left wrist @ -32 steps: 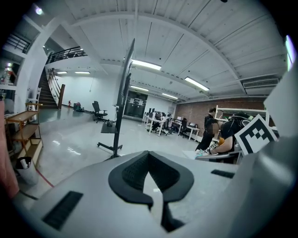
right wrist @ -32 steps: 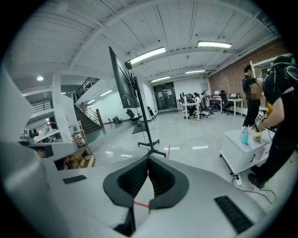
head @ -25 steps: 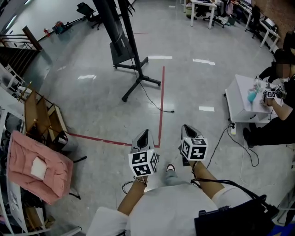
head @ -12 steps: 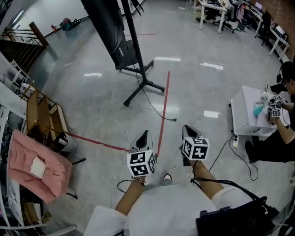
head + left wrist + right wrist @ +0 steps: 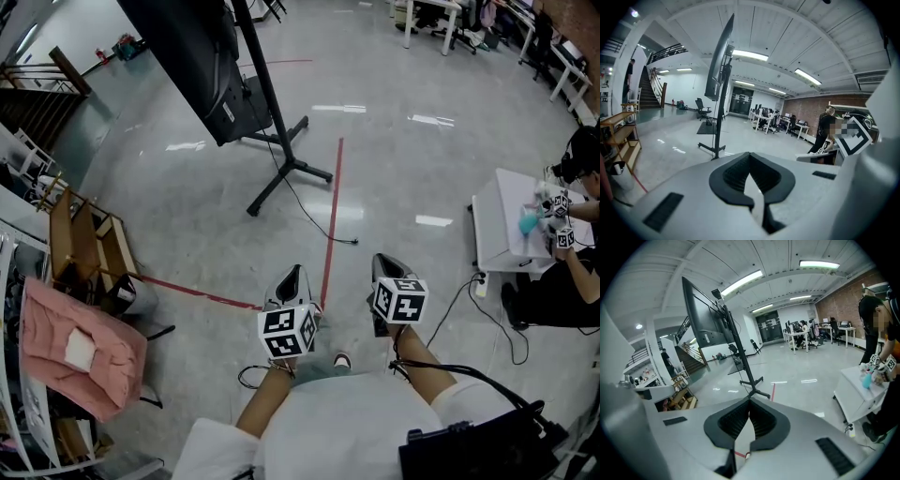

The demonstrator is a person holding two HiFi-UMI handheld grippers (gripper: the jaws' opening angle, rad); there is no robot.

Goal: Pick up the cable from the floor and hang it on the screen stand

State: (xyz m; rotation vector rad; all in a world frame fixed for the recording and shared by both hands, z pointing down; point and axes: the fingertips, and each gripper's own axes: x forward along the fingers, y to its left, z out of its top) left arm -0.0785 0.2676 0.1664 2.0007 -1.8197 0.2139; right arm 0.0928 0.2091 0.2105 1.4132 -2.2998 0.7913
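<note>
At the far left I see a pink cloth draped over something, with a wooden shelf just behind it. Further along, the dark screen tilts over the grey floor on its black stand, whose legs spread out near the middle of the head view. The cable lies on the floor: a thin black line that trails from the stand's base, crosses the red tape line and ends just to the right of it, well apart from both grippers and ahead of them. Below that, the left gripper hangs over the floor near the corner of the tape, its jaws brought fully together with nothing between them (its own view shows only bare pads and the stand beyond). Just beside it, the right gripper sits at about the same height, pointing forward and down; its jaws are closed as well and hold nothing, with floor and a bit of red tape showing under the tips. At the right edge stands a white table, and a seated person in dark clothes works at it with small items on top.
</note>
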